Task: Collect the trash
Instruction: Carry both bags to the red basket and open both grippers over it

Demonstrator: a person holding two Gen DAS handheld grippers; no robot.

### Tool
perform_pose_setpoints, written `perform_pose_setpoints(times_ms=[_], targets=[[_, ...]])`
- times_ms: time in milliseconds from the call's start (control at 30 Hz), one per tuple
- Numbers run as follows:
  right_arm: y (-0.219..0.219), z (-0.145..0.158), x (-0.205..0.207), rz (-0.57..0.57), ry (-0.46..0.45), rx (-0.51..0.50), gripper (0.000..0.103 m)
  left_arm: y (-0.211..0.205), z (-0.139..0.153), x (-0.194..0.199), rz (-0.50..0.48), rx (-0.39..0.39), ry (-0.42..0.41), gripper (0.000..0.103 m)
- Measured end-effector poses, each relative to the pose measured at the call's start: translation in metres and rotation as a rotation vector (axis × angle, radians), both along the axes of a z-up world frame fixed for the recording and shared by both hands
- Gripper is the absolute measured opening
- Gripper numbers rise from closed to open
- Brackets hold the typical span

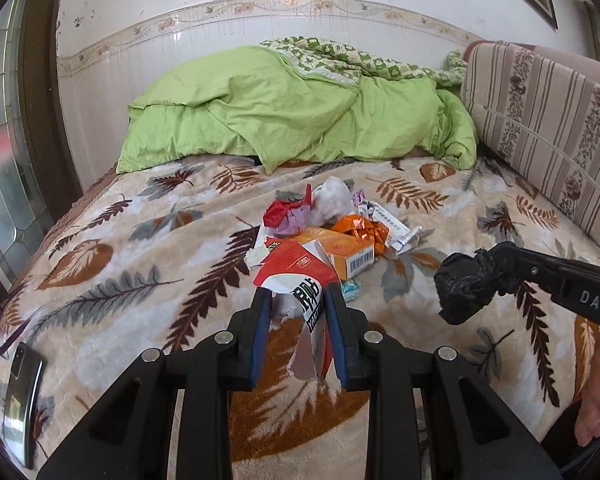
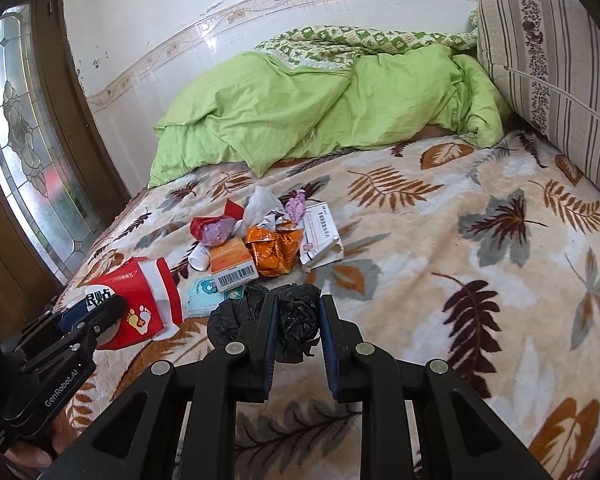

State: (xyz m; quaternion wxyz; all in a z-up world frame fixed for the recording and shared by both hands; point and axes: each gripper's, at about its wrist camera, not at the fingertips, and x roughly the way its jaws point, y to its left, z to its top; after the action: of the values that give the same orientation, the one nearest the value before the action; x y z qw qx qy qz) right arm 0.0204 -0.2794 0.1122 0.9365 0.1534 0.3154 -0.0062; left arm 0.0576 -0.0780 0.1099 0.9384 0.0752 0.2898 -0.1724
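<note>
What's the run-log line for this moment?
left gripper: shut on red packet | right gripper: shut on black bag | trash pile: on bed

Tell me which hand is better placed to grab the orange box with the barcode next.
Neither is free yet. The left gripper grips the red and white packet, and the right gripper a wad of black plastic. Once emptied, probably the right: the orange box lies just beyond its jaws.

Soft daylight, probably from the glass door [image 2: 24, 152], sharp centre, fisheye-bent dark edges, faint tile glare

both grippers' jaws clamped, laden
</note>
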Motion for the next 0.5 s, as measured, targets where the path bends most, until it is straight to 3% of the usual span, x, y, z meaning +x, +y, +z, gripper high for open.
perform_pose_setpoints(times_ms=[500], targets=[[-0.011,-0.003,-0.013,-0.040,0.019,0.013,0.021,-0.003,-0.002,-0.004,0.034,0.054,-0.028,0.026]])
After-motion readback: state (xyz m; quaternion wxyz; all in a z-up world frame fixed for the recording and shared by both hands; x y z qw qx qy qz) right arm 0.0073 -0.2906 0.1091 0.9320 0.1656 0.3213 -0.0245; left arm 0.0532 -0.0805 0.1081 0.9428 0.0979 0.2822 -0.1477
